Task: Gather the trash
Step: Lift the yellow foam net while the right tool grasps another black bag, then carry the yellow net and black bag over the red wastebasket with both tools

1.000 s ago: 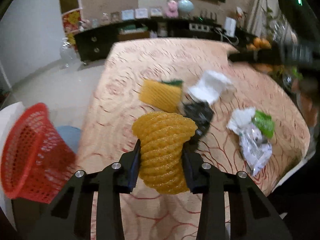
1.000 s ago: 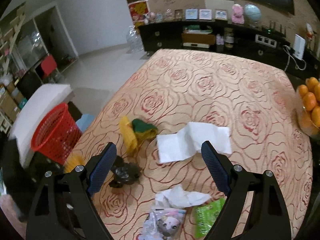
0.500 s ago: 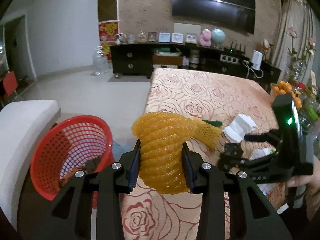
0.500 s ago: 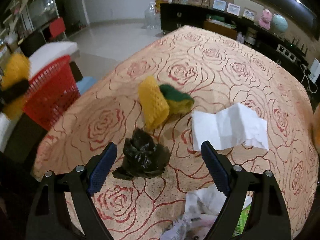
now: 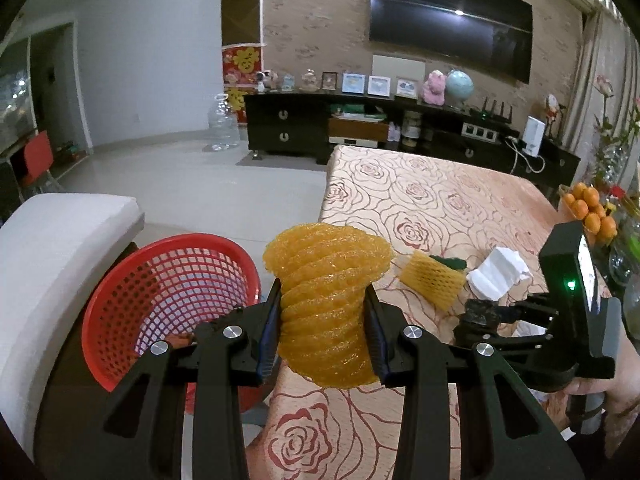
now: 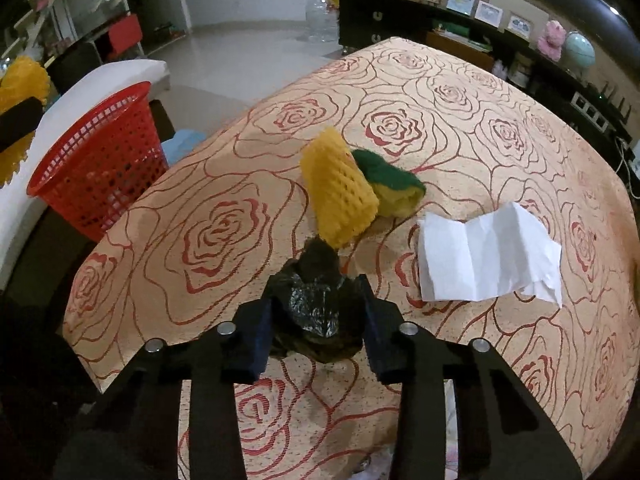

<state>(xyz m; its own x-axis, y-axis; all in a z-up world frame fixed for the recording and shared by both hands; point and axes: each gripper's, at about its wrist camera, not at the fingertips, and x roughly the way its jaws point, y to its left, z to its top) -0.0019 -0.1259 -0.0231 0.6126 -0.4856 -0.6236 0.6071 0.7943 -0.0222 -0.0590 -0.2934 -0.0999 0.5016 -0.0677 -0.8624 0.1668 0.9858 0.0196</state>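
My left gripper [image 5: 322, 332] is shut on an orange foam fruit net [image 5: 326, 304], held up beside the table's near left corner, just right of the red mesh basket [image 5: 168, 300]. My right gripper [image 6: 316, 320] is shut on a crumpled black plastic bag [image 6: 318, 306] that rests on the rose-patterned table [image 6: 224, 224]. It also shows in the left wrist view [image 5: 486, 316]. On the table lie a yellow foam net [image 6: 340, 196], a green-and-yellow sponge [image 6: 390, 184] and a white paper [image 6: 484, 256].
The red basket [image 6: 100, 168] stands off the table's left edge next to a white cushion [image 5: 52, 248]. A bowl of oranges [image 5: 590, 208] sits at the table's right side. A dark cabinet [image 5: 360, 132] lines the far wall.
My left gripper carried the orange net off the table toward the basket. My right gripper moved down over the black bag and closed on it.
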